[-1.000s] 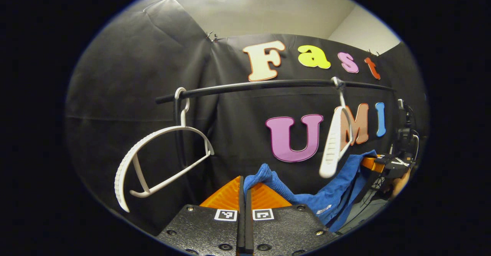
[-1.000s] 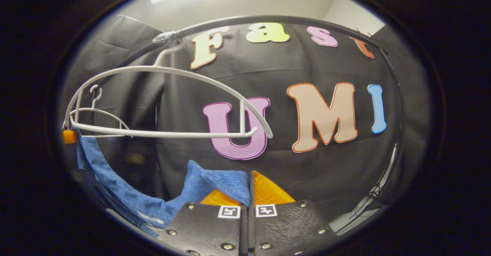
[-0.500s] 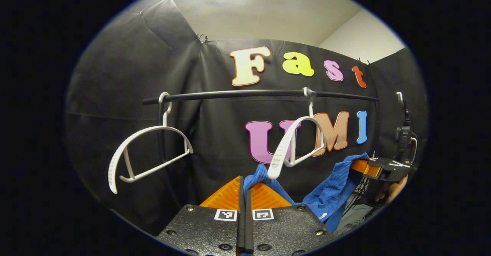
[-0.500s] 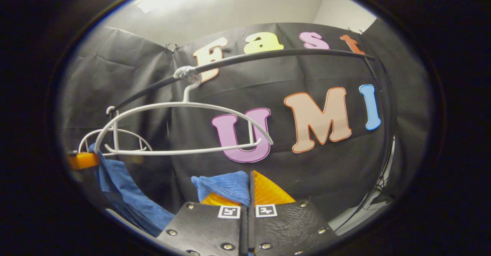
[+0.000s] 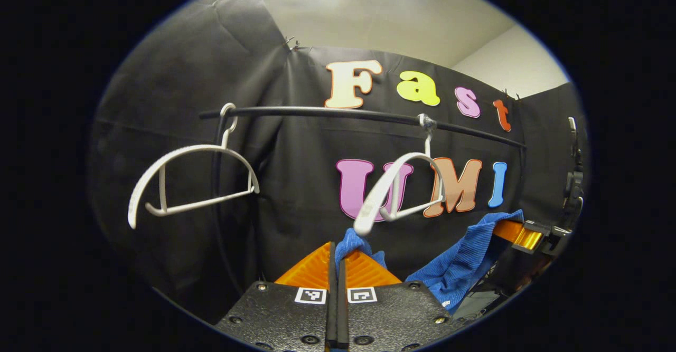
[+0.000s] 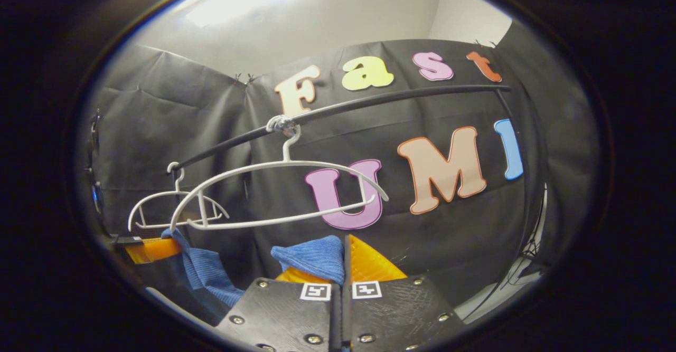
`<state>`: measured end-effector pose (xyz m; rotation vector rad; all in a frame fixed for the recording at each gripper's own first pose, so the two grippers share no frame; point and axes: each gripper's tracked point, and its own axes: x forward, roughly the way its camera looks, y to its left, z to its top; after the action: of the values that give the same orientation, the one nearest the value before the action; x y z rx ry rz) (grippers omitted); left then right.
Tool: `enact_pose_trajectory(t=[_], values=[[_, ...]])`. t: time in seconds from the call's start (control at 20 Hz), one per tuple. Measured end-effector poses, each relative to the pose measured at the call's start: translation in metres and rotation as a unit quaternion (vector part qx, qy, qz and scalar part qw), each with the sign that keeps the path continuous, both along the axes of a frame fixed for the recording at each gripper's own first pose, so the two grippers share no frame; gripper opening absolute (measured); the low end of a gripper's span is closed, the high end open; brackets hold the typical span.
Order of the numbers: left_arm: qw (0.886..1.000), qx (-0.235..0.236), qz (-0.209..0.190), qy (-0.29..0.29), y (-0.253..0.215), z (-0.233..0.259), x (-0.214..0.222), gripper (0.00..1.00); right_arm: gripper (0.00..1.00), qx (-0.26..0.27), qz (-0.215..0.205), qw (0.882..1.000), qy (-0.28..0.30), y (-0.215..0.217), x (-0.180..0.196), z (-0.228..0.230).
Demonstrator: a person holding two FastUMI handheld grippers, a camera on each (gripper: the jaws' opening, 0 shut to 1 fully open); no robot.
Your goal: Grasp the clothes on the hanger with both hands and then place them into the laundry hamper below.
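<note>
Both grippers have a pinch of the blue garment (image 5: 457,265), and it now hangs below the white hanger (image 5: 393,193) rather than on it. The left gripper (image 5: 336,254) has its fingers pressed together with a small tuft of the blue cloth squeezed between them, poking up just past the tips. The right gripper (image 6: 343,254) likewise has its fingers closed narrow on a folded corner of the same cloth, which bulges out over the left finger.

In the left gripper view the right gripper (image 5: 520,236) shows farther off at the right, with the cloth draped down from it; in the right gripper view the left gripper (image 6: 150,249) shows at the lower left, cloth trailing from it too. Holding the garment at two separated spots keeps it spread (a single pinch would let it bunch and swing), which should make it easier to lower as one piece.

The hanger is bare on the black rail (image 5: 338,113), tilted, its near end just above the left gripper's tuft of cloth. A second bare hanger (image 5: 185,180) hangs near the rail's left end.

The grasp looks done and the garment appears free of the hanger. What remains, I judge, is to carry it down and release it into the hamper.
</note>
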<state>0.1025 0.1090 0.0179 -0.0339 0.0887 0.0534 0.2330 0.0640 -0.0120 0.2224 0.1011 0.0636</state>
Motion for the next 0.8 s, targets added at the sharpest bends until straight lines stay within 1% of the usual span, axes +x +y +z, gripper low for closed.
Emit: enact_pose_trajectory(t=[0.05, 0.1, 0.25, 0.45, 0.55, 0.65, 0.8], values=[[1.000, -0.005, 0.004, 0.009, 0.002, -0.007, 0.002, 0.02, 0.01, 0.000, 0.002, 1.000, 0.000, 0.002, 0.000, -0.002], [1.000, -0.007, 0.003, 0.017, 0.002, -0.013, 0.004, 0.00, 0.01, -0.004, 0.003, 1.000, -0.001, 0.004, -0.003, -0.002], [1.000, 0.002, -0.011, 0.023, -0.012, -0.022, 0.010, 0.01, 0.01, 0.001, 0.006, 1.000, 0.004, 0.009, -0.005, -0.008], [0.998, 0.015, -0.054, 0.019, -0.054, -0.020, 0.010, 0.00, 0.01, 0.016, 0.004, 1.000, 0.010, 0.014, -0.009, -0.013], [0.997, 0.019, -0.080, 0.014, -0.077, -0.015, 0.011, 0.00, 0.01, 0.014, 0.002, 1.000, 0.012, 0.015, -0.008, -0.015], [0.994, 0.022, -0.103, 0.008, -0.099, -0.006, 0.012, 0.00, 0.01, 0.007, -0.006, 1.000, 0.008, 0.013, -0.009, -0.007], [0.991, 0.029, -0.134, -0.009, -0.131, 0.012, 0.013, 0.00, 0.01, 0.019, -0.006, 1.000, -0.005, 0.018, -0.011, 0.010]])
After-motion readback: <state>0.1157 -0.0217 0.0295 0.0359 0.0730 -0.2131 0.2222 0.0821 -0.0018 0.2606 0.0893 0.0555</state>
